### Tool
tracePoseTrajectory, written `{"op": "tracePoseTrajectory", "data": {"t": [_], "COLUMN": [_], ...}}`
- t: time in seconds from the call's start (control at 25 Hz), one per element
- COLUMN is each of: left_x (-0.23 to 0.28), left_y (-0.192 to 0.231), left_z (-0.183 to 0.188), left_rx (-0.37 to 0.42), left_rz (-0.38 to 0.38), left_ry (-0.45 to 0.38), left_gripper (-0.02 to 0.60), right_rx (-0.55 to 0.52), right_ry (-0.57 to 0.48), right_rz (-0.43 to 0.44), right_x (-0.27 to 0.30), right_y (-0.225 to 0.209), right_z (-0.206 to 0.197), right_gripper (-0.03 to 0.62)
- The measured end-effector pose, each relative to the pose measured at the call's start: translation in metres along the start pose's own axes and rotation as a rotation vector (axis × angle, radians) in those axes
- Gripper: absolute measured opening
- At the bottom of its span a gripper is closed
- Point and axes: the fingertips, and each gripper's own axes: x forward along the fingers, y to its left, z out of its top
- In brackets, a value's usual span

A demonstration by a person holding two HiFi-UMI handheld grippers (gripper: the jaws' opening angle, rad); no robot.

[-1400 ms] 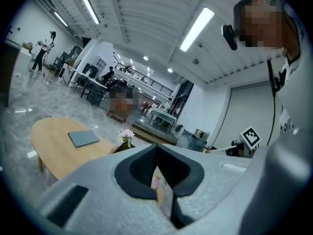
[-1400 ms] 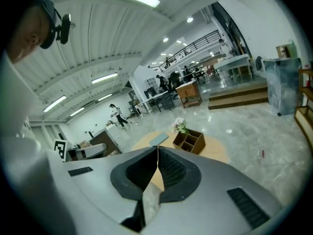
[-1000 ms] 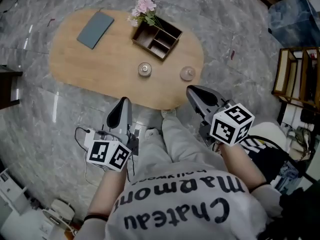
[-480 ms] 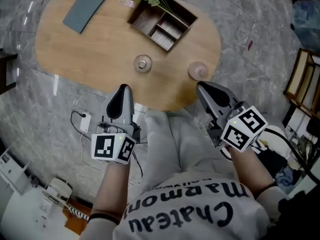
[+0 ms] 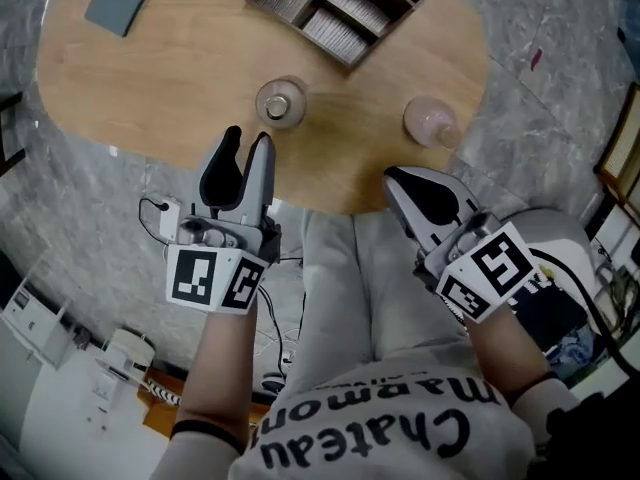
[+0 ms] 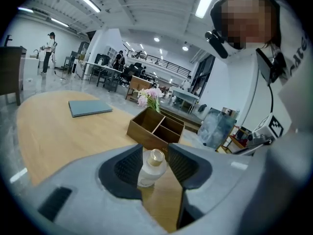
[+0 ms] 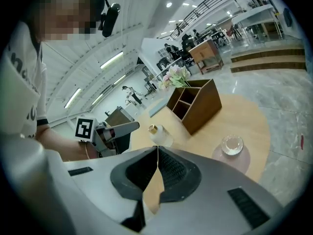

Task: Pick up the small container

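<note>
So your left tongs (image 5: 246, 140) are opening, empty, just short of the small container (image 5: 279, 103) (right tongs (image 5: 405, 180) pinched together, empty).

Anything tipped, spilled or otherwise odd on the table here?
Nothing stands out. The small bottle and the pink jar stand upright on the table, the wooden organizer sits flat, and nothing is spilled. The left gripper has its jaws opening, with the bottle just ahead of them, untouched.
</note>
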Motion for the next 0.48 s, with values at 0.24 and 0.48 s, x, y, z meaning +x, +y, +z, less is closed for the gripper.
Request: {"op": "tracePoseTrajectory", "data": {"t": [0.24, 0.48], "left_x": [0.028, 0.064], "left_y": [0.007, 0.003], "left_z": [-0.026, -0.045], "left_rx": [0.129, 0.354], "left_rz": [-0.050, -0.106], "left_ry": [0.031, 0.086], "left_gripper": [0.306, 0.360], "right_rx": [0.046, 0.056], "right_ry": [-0.024, -0.045], "right_rz": [-0.012, -0.052], "right_x": [0.014, 0.021], "right_y": [-0.012, -0.027], "right_z": [-0.021, -0.037], "right_gripper": [0.014, 0.014]}}
